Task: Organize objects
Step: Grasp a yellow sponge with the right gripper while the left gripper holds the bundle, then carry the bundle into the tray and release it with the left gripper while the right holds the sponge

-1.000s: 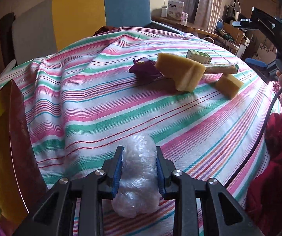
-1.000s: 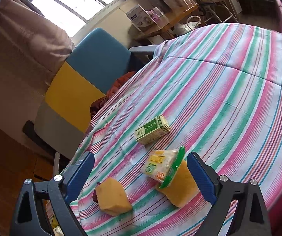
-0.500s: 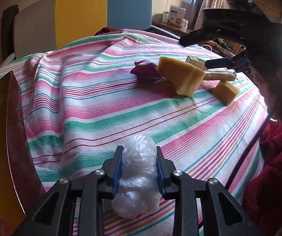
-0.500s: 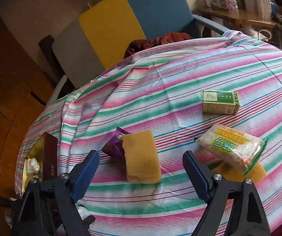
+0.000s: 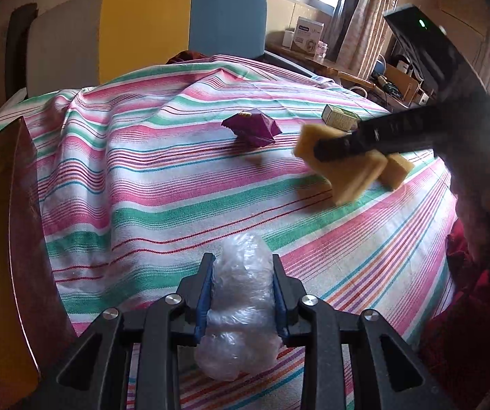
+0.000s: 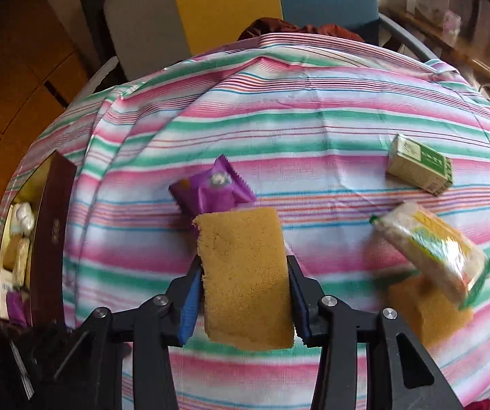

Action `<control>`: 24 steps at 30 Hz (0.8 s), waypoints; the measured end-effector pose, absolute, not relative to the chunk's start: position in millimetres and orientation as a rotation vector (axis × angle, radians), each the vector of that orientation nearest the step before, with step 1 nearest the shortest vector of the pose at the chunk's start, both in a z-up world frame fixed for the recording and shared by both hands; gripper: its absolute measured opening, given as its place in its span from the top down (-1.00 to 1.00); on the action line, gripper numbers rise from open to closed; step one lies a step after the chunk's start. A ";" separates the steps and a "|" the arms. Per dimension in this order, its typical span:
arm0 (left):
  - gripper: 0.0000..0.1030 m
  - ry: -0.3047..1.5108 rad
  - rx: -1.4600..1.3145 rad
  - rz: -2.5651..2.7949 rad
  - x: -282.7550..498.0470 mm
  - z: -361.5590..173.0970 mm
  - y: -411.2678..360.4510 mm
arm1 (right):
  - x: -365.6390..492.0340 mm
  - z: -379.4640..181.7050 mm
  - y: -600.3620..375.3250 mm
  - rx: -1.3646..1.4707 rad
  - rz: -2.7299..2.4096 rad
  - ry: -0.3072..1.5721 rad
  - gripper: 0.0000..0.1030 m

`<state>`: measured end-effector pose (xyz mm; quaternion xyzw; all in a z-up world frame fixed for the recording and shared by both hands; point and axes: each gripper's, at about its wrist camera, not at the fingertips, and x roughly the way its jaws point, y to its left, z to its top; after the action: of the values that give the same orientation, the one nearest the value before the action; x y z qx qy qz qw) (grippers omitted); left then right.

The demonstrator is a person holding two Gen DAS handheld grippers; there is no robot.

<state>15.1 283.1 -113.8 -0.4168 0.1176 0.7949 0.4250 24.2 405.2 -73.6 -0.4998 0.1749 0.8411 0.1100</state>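
My left gripper is shut on a clear plastic-wrapped bundle, low over the striped tablecloth. My right gripper has a yellow sponge between its closing jaws, and the blue pads press on its sides. In the left wrist view that sponge hangs tilted just above the cloth. A purple snack packet lies just beyond it. To the right are a green box, a clear packet with a yellow label and a second sponge.
A dark red open box with several items inside stands at the table's left edge. A yellow and blue chair stands behind the table. A person's red sleeve is at the right.
The right gripper swung left over the yellow sponge, rolled, and closed its wide jaws onto it; the sponge now sits clear of the purple packet. The left gripper kept still with its bundle.
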 end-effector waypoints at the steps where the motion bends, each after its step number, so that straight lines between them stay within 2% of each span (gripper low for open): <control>1: 0.41 0.295 -1.042 1.988 15.2 -113.8 283.1 | 30.4 -75.7 402.1 -1.467 2.470 0.493 0.12; 10: 0.41 0.333 -1.047 1.995 18.8 -111.8 283.8 | 32.2 -91.3 381.8 -1.493 2.462 0.274 0.12; 15: 0.42 0.346 -1.083 2.007 22.0 -102.4 279.6 | 31.7 -95.6 384.3 -1.512 2.457 0.298 0.11; 24: 0.42 0.280 -0.928 2.108 34.0 -28.9 242.2 | 30.1 -100.0 374.6 -1.536 2.447 0.189 0.11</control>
<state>34.0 242.2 -28.9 -0.3669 0.1105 0.8329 0.3994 30.1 374.6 -100.0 -0.5266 0.0646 0.8387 0.1228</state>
